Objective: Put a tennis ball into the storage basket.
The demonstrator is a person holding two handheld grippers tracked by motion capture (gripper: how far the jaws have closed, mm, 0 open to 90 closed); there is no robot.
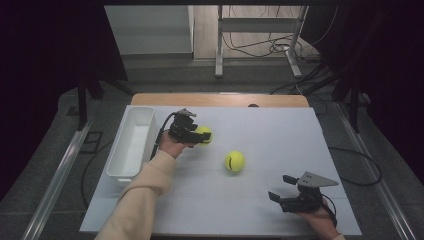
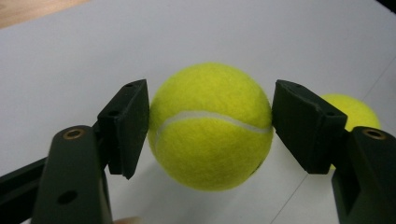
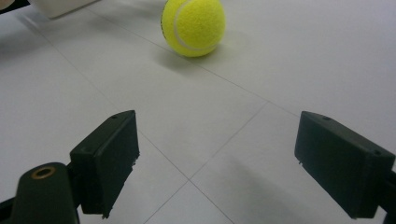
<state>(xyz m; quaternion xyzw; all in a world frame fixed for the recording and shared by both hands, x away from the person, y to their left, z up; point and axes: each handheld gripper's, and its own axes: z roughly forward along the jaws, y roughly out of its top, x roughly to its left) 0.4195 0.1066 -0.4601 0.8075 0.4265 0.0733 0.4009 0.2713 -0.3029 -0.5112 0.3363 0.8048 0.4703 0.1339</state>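
Observation:
A yellow tennis ball (image 2: 210, 126) sits between the black pads of my left gripper (image 2: 210, 123), which is shut on it just above the white table; in the high view the left gripper (image 1: 199, 135) holds this ball (image 1: 204, 135) left of centre. A second tennis ball (image 1: 234, 161) lies loose in the middle of the table, and shows behind the right jaw in the left gripper view (image 2: 355, 112). My right gripper (image 1: 280, 187) rests open near the front right, and the loose ball (image 3: 193, 26) lies some way ahead of its jaws (image 3: 217, 165).
A long white bin (image 1: 131, 142) stands along the table's left edge, just left of the left hand. The white board (image 1: 280, 135) covers the tabletop, with a wooden strip at its far edge. Table legs and cables lie on the floor beyond.

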